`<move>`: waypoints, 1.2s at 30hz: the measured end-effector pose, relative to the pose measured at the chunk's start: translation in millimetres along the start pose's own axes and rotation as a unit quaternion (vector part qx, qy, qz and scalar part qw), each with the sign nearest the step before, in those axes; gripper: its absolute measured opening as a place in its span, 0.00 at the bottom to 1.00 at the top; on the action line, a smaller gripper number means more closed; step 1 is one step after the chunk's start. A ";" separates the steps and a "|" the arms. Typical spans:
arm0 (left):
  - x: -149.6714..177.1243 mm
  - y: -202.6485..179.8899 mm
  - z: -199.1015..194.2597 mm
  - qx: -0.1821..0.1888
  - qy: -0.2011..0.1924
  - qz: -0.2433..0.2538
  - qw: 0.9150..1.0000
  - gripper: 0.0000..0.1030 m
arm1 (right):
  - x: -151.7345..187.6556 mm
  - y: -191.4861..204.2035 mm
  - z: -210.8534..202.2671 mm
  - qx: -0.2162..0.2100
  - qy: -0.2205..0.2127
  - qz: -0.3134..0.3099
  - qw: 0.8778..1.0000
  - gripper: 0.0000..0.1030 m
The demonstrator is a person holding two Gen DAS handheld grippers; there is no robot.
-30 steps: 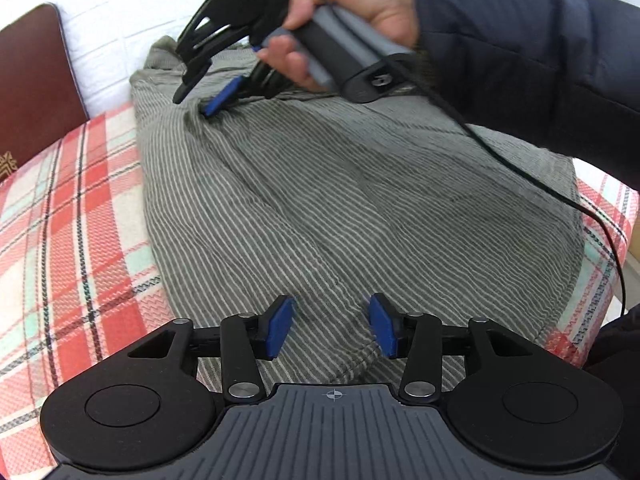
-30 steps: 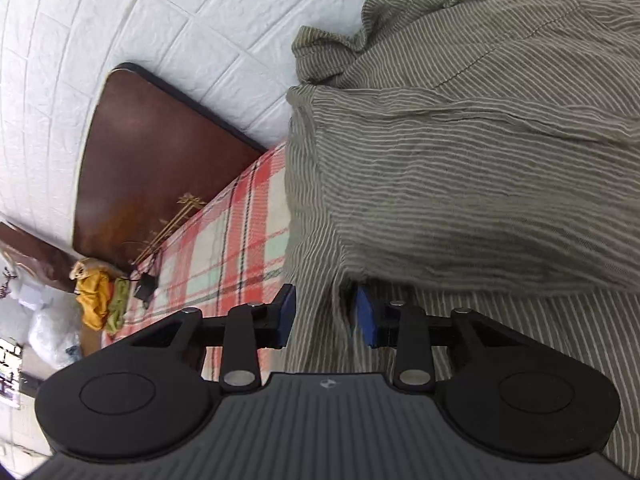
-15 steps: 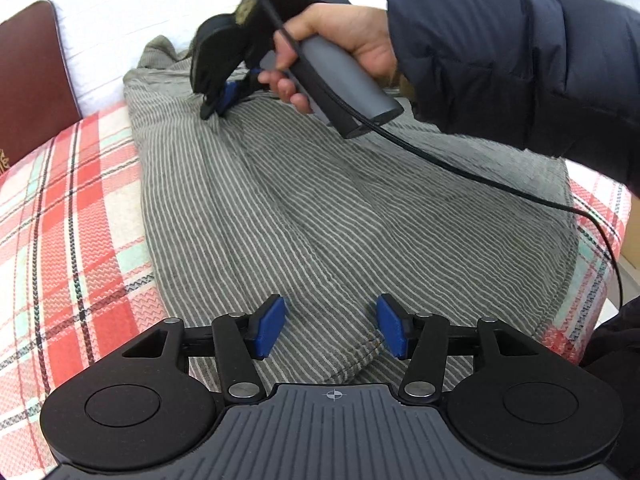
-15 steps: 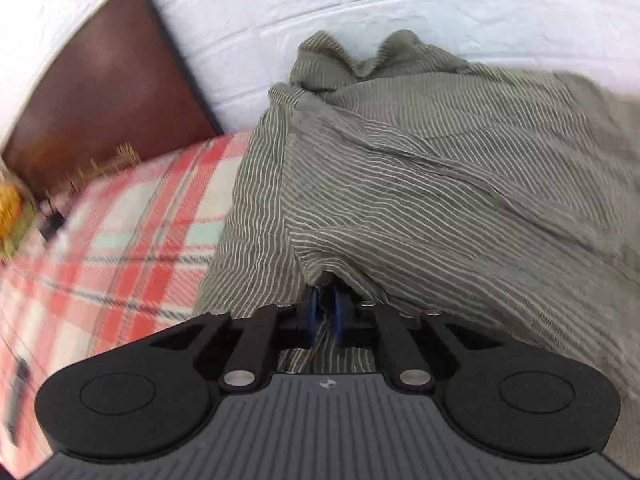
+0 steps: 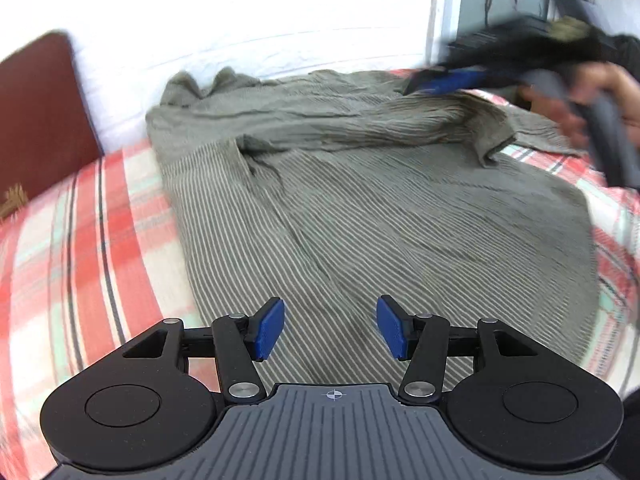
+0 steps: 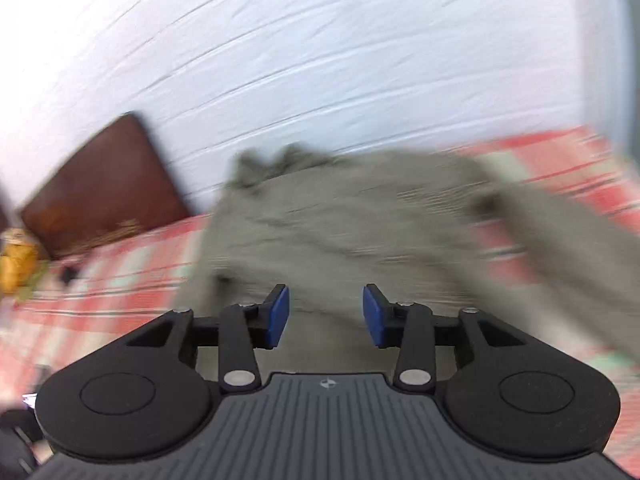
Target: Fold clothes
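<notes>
The grey striped garment is lying spread over the plaid bedcover, a sleeve draped across its top from ten o'clock toward two. The left gripper is hovering over the six-o'clock hem with tongs spread and holding nothing, while the right gripper, also spread and empty, is blurring near the two-o'clock sleeve end. Judging by this, folding well is calling for smoothing the sleeve flat and pinching hem corners evenly; no containers are showing.

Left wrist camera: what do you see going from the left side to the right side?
Brown headboard → plaid sheet → grey striped garment → person's hand holding the right gripper.
</notes>
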State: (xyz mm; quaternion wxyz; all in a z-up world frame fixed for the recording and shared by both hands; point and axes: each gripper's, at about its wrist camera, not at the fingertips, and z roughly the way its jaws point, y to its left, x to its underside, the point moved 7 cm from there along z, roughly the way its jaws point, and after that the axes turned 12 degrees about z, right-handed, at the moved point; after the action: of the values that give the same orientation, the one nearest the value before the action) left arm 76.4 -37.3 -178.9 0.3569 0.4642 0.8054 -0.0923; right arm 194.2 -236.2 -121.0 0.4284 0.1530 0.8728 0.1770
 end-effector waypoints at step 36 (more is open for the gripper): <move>-152.6 185.1 70.4 -0.057 0.099 -0.121 0.986 0.76 | 12.0 77.7 -95.8 -0.180 0.083 -0.098 0.975 0.11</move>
State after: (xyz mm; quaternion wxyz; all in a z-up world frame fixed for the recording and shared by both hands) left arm 309.4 -72.9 -95.5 0.2872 0.3491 0.8910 -0.0424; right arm 119.3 -179.0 -40.4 0.3905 -0.0284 0.8699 0.3000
